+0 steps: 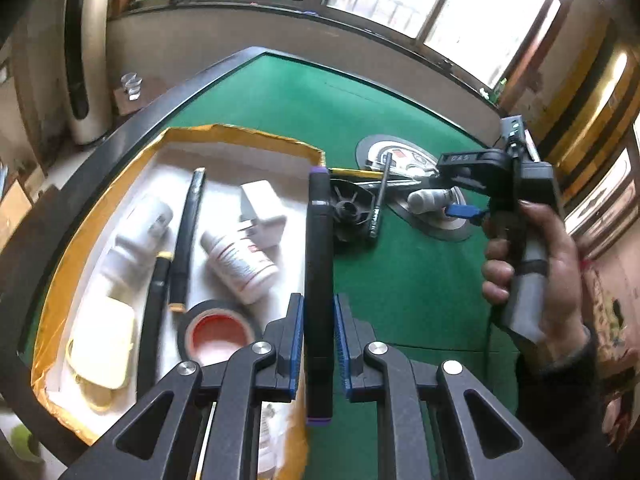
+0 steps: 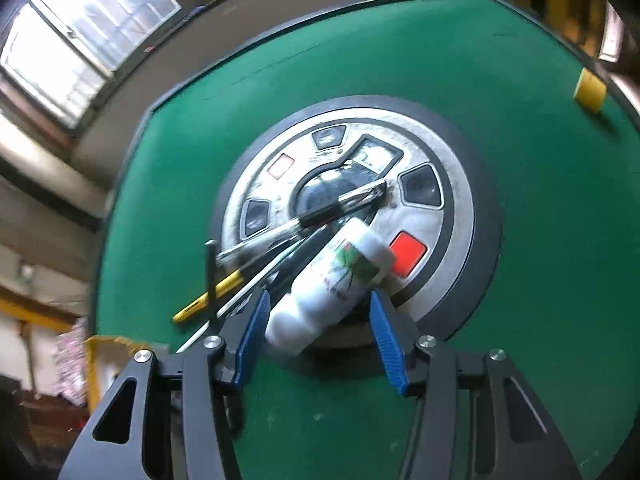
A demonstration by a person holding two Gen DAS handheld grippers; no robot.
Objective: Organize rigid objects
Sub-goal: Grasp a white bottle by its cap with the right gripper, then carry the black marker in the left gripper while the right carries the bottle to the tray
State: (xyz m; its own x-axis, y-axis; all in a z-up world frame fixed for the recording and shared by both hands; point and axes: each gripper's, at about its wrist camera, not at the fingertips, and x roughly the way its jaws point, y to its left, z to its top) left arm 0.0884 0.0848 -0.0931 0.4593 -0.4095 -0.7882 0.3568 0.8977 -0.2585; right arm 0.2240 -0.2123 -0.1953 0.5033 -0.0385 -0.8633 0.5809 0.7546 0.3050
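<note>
My left gripper point(image 1: 319, 344) is shut on a long black marker point(image 1: 319, 280) with purple ends, held above the right edge of a white tray point(image 1: 224, 152) with a yellow rim. The tray holds white bottles point(image 1: 240, 264), black pens point(image 1: 188, 236), a roll of black tape point(image 1: 216, 332) and a cream case point(image 1: 104, 344). My right gripper point(image 2: 316, 328) is open, its blue pads on either side of a white bottle point(image 2: 332, 280) with a green label that lies on the table's round centre panel point(image 2: 440, 184). The right gripper also shows in the left wrist view point(image 1: 468, 210).
Several pens and a yellow-handled tool point(image 2: 208, 300) lie crossed beside the white bottle. A black round part point(image 1: 352, 208) lies near the tray. The green felt table point(image 1: 400, 280) has a dark raised rim. A yellow block point(image 2: 590, 90) sits at the far right.
</note>
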